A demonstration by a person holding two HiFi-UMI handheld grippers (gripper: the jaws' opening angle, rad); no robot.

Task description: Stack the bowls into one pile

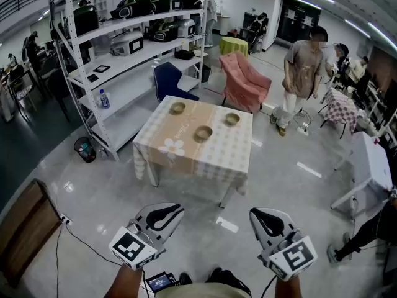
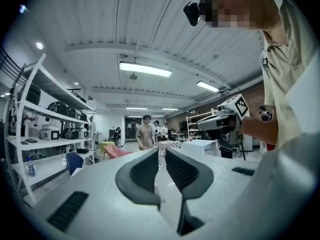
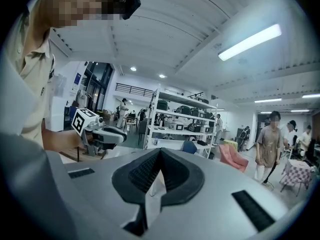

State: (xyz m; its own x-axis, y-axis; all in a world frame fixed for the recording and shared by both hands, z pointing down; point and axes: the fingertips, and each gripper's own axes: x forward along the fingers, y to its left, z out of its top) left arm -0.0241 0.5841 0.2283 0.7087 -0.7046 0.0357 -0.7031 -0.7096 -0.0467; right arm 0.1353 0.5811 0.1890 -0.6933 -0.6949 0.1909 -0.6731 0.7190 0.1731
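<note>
Three small brownish bowls stand apart on a table (image 1: 186, 160) with a checked cloth: one at the far left (image 1: 178, 107), one in the middle (image 1: 203, 133), one at the far right (image 1: 232, 118). Both grippers are held low, well short of the table, over the floor. My left gripper (image 1: 164, 215) (image 2: 160, 151) has a narrow gap between its jaws and holds nothing. My right gripper (image 1: 268, 220) (image 3: 160, 149) has its tips touching, empty. Neither gripper view shows the bowls.
A white shelf rack (image 1: 124, 48) with appliances stands left of the table. Behind the table are a blue chair (image 1: 169, 79) and a pink armchair (image 1: 245, 79). A person (image 1: 302, 73) stands at the back right. A white table (image 1: 369, 166) is at right, and a bin (image 1: 85, 148) at left.
</note>
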